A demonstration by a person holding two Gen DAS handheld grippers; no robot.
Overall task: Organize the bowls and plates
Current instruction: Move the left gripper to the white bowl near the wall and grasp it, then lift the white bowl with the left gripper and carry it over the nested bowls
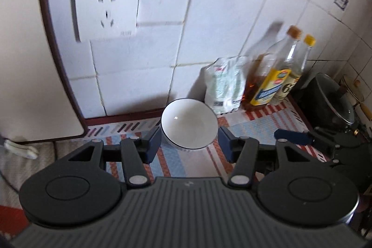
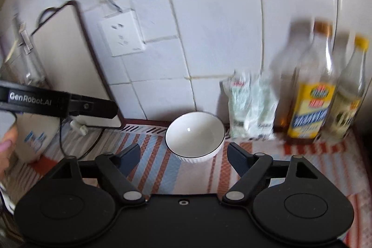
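bowl (image 1: 189, 123): upright, mouth up, ahead between fingertips | left gripper (image 1: 189, 144): angled down, jaws apart, empty | right gripper (image 2: 183, 156): angled down, jaws apart, empty

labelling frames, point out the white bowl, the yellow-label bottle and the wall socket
white bowl (image 1: 188, 122), left wrist view, inner base
yellow-label bottle (image 2: 309, 108), right wrist view, its label
wall socket (image 1: 105, 13), left wrist view, faceplate

"GenRobot.AI" stands in white on the black side of the left gripper (image 2: 93, 106) in the right wrist view, and the pale bottle's label (image 1: 286, 88) shows a "6".
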